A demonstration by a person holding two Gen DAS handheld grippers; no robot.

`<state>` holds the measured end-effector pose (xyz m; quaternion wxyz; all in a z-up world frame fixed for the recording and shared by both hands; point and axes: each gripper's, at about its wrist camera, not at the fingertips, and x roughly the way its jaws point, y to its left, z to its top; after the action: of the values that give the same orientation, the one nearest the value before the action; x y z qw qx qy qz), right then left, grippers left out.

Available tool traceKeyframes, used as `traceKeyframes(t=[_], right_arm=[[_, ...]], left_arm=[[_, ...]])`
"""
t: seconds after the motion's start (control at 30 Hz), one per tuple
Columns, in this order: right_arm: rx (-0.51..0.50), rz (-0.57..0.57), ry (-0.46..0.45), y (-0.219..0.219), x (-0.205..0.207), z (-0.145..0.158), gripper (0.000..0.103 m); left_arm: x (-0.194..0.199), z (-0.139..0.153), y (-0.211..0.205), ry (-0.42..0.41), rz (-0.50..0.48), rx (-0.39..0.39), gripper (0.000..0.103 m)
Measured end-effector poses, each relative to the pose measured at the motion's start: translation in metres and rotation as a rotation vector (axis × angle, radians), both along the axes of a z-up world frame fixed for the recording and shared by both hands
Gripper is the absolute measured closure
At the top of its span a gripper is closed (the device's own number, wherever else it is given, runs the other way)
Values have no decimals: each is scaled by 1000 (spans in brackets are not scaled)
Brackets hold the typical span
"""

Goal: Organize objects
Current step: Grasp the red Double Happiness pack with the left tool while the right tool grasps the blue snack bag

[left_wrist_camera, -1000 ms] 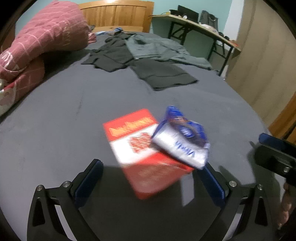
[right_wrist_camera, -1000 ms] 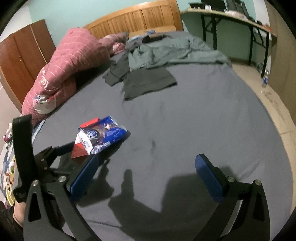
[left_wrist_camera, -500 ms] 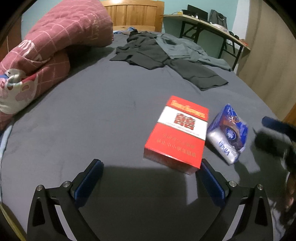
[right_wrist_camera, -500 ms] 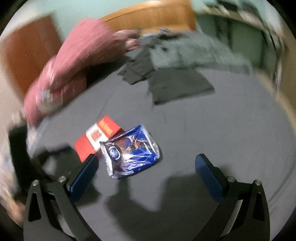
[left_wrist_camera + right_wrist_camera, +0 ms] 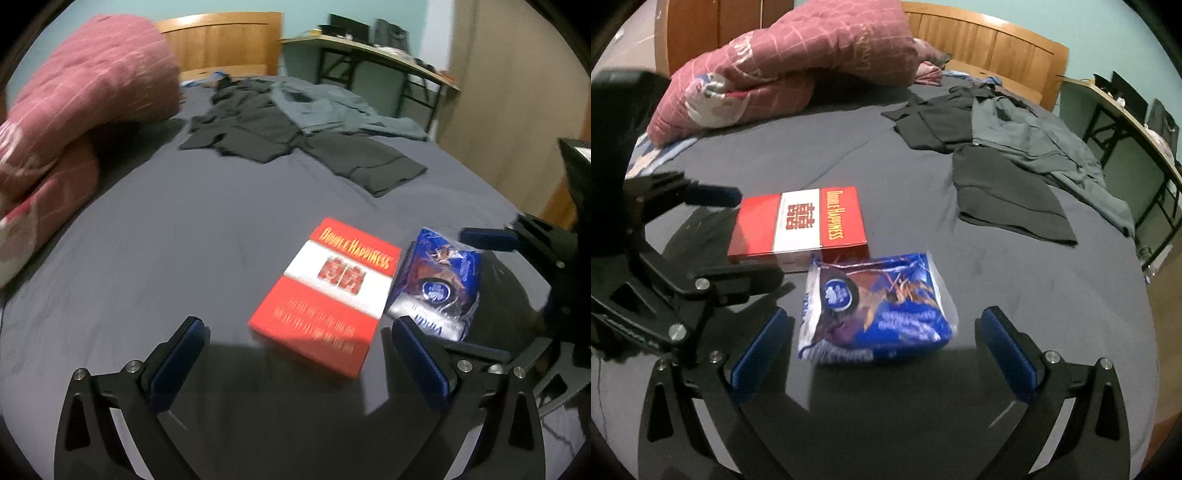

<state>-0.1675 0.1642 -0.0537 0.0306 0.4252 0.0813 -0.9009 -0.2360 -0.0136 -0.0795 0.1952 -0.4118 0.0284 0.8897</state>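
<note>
On grey bed sheet (image 5: 155, 236), two task items side by side: one red box (image 5: 328, 291) lying flat, closed, contents hidden; one blue packet (image 5: 875, 306) sealed, just right of box, edges touching or nearly so, hard to tell; left gripper (image 5: 299, 358) spread wide, empty, hovering low with box between and ahead of its pads; right gripper (image 5: 882, 347) likewise spread, empty, packet lying between its fingers without contact; farther up bed, one rolled pink quilt (image 5: 783, 70) at left, dark clothes (image 5: 258, 136) and one grey garment (image 5: 1034, 136) laid out, several pieces, exact count unclear; beyond, wooden headboard (image 5: 221, 40) and one desk (image 5: 373, 51) by wall.
</note>
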Motion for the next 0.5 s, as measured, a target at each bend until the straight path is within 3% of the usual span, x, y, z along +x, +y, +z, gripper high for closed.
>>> traceKeyframes(t=[0.2, 0.27, 0.3, 0.33, 0.37, 0.4, 0.5], right_arm=[[-22, 20, -38, 4, -13, -10, 0], [-47, 11, -41, 8, -16, -11, 3], [-57, 9, -38, 10, -17, -11, 10], [-57, 11, -34, 9, -16, -11, 16], [-53, 13, -29, 9, -15, -10, 27], [-47, 14, -21, 7, -13, -9, 43], [-24, -13, 6, 8, -11, -6, 72]], left_arm=[[-30, -5, -1, -36, -145, 48, 0], [-37, -8, -1, -46, -153, 55, 0], [-38, -8, -1, -41, -143, 47, 5], [-37, -7, 0, -31, -134, 35, 17], [-35, -6, 0, -14, -128, 27, 26], [-33, -6, 1, -8, -127, 19, 43], [-26, -6, 4, 4, -119, -29, 47]])
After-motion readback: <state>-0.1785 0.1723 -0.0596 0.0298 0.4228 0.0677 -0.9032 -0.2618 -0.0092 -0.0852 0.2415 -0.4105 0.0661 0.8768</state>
